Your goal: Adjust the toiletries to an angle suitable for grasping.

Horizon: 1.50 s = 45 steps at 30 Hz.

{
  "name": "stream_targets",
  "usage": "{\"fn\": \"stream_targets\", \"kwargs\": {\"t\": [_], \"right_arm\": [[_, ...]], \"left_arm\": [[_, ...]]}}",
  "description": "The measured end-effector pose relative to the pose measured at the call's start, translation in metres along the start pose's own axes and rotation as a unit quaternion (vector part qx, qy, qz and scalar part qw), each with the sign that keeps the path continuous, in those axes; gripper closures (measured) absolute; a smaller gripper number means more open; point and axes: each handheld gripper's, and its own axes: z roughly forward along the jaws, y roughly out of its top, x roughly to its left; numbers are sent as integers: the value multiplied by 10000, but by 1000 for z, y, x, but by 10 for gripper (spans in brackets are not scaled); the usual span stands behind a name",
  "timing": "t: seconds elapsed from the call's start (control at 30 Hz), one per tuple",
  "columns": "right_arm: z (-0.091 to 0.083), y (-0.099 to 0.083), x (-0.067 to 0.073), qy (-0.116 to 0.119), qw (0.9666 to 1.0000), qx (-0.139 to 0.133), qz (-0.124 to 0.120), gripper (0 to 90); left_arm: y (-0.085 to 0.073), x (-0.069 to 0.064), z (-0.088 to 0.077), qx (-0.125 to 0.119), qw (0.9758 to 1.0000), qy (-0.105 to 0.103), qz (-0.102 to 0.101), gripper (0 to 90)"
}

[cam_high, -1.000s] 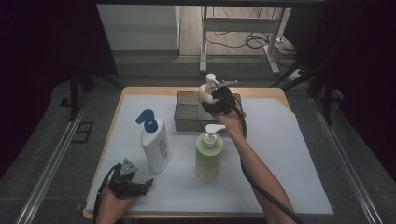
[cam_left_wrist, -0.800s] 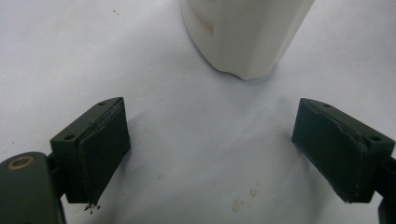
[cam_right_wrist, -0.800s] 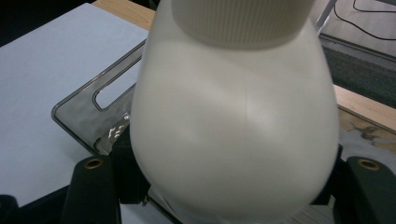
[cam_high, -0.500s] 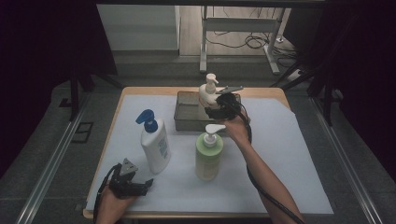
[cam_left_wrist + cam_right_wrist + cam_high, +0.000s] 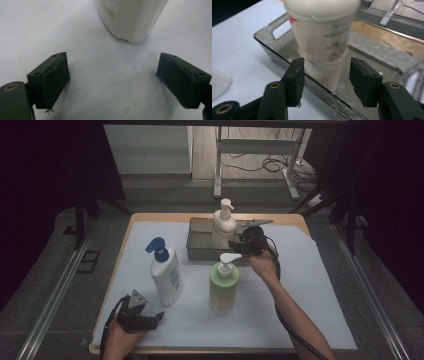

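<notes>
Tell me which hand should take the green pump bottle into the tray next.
Right, probably. The right tool hangs open beside the green pump bottle and the tray; the left tool rests at the near edge.

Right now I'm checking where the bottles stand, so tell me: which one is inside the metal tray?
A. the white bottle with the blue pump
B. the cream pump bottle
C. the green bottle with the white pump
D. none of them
B: the cream pump bottle stands inside the metal tray, while the blue-pump bottle and the green bottle stand on the white sheet in front of it.
</notes>
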Motion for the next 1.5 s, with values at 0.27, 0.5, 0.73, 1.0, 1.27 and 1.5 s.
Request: {"fn": "stream_targets", "kwargs": {"t": [0.27, 0.5, 0.73, 1.0, 1.27, 1.5], "right_arm": [[-3, -4, -16, -142, 9998, 103, 82, 691], [7, 2, -22, -231, 9996, 149, 109, 865], [24, 6, -23, -338, 9989, 286, 128, 892], [40, 3, -26, -281, 9985, 416, 217, 892], [45, 0, -24, -222, 9981, 495, 285, 890], [48, 0, -20, -184, 9980, 505, 320, 881]], "left_arm": [[0, 0, 0, -3, 10000, -2, -2, 107], [0, 0, 0, -1, 10000, -3, -2, 107], [0, 0, 0, 5, 10000, 0, 4, 108], [0, 0, 0, 4, 10000, 2, 4, 107], [0, 0, 0, 6, 10000, 3, 6, 107], [0, 0, 0, 7, 10000, 2, 6, 107]]}}
